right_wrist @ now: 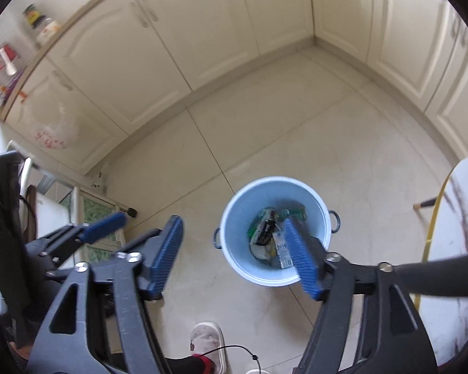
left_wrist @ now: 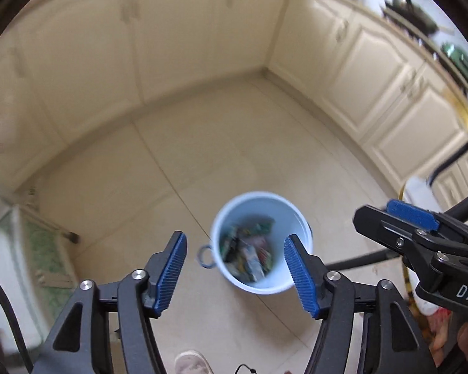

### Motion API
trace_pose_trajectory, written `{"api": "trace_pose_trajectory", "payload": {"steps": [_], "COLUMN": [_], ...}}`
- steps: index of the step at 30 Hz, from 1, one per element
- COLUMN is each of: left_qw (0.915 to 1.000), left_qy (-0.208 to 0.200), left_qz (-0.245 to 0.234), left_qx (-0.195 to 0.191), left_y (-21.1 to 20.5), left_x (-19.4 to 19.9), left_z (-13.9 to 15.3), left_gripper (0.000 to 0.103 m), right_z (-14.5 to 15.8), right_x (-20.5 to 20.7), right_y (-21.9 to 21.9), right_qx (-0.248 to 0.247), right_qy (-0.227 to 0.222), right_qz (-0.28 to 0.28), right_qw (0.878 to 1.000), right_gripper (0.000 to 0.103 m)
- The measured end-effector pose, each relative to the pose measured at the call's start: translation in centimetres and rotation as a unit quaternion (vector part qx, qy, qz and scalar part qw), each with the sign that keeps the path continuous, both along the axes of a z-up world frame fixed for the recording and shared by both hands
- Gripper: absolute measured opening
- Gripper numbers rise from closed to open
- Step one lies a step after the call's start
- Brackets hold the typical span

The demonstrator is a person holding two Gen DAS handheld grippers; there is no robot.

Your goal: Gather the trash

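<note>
A light blue bin [left_wrist: 274,208] [right_wrist: 243,205] with two small ring handles stands on the tiled floor below both grippers. Inside it lies trash [left_wrist: 249,252] [right_wrist: 273,237]: several wrappers and small cartons. My left gripper [left_wrist: 235,275] hangs high above the bin, open, with nothing between its blue pads. My right gripper [right_wrist: 235,257] is also open and empty above the bin; its right pad overlaps the bin's inside in the picture. Each gripper shows in the other's view: the right one [left_wrist: 411,233] at the right edge, the left one [right_wrist: 90,233] at the left.
Cream cabinet doors [right_wrist: 177,40] wrap around the floor corner. A slippered foot [right_wrist: 209,342] stands near the bottom edge. A low stand with green patterned panels [right_wrist: 93,215] is at left; a white round table edge [right_wrist: 455,249] and a yellow hose [right_wrist: 433,218] at right.
</note>
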State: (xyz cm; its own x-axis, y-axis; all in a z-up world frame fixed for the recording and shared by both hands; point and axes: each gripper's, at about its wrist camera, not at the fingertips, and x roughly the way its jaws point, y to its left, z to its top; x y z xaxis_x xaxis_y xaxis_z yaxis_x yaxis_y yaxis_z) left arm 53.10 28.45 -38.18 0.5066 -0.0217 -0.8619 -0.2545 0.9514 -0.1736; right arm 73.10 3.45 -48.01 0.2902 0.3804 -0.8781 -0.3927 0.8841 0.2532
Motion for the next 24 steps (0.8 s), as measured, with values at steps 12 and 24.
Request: {"api": "trace_pose_trajectory", "payload": {"steps": [12,24], "left_qw": [0.9805,0.9343], "left_qy": [-0.175,-0.345], "left_qz": [0.026,-0.038], "left_qx": [0.087,0.083], "left_y": [-2.3,-14.8], "left_x": [-13.1,-26.8], "left_z": [13.9,22.3], "left_gripper": [0.084,0.102], "right_z": [18.5,34.5], "right_x": [-13.7,-31.0], "right_y": [-1.2,-14.1], "right_qx": [0.016,0.039], "right_qy": [-0.192,-0.331], "right_qz": [0.006,-0.095], "right_qw": [0.981,0.938], "right_gripper": [0.095,0.103]}}
